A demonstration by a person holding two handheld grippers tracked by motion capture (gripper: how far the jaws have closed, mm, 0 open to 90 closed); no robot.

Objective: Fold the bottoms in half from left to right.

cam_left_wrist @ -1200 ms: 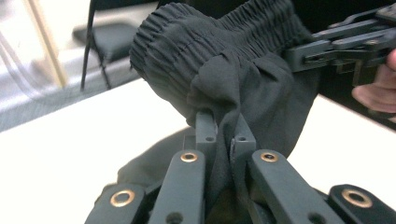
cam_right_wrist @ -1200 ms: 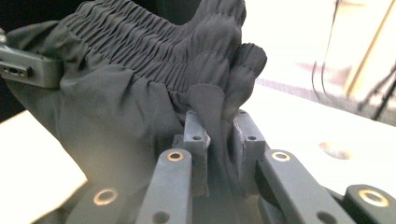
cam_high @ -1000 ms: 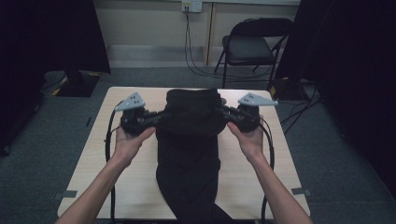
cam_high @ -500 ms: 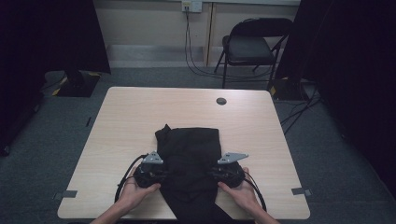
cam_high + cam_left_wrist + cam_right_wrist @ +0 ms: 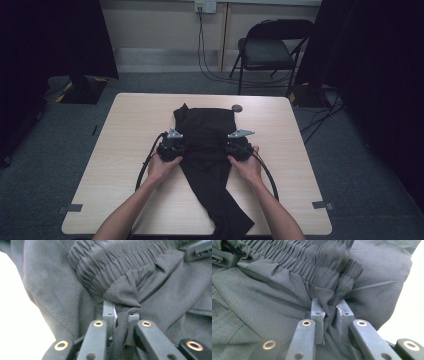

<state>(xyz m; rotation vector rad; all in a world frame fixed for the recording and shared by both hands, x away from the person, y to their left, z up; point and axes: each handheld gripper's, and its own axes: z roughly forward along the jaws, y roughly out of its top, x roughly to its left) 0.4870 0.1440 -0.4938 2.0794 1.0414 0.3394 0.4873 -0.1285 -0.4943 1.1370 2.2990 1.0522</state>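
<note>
Low in the high view, both forearms come up from the bottom edge and angle slightly inward, each hand wrapped around the back of its tool just below the middle of the frame. The left hand-held gripper [image 5: 171, 146] sits left of centre and the right hand-held gripper [image 5: 240, 145] right of centre, level with each other and pointing toward one another across a black garment [image 5: 207, 150].

That garment, probably a pair of trousers though the dim light leaves the cut unclear, lies on the pale counter [image 5: 125, 130] from the upper middle of the frame down to the bottom edge, where one long leg-like strip runs off between the forearms. Its gathered elastic waistband [image 5: 112, 262] stretches between the two tools.

Seen from the left gripper view, the left tool's jaws pinch a bunched fold of the cloth just under the waistband; they have just eased a little wider, with the fabric caught between them. The right gripper view shows the right tool clamped on a similar pinch of cloth at the other end of the waistband [image 5: 294, 255].

A small dark round object [image 5: 237, 108] rests on the counter just beyond the garment's upper right corner.
</note>
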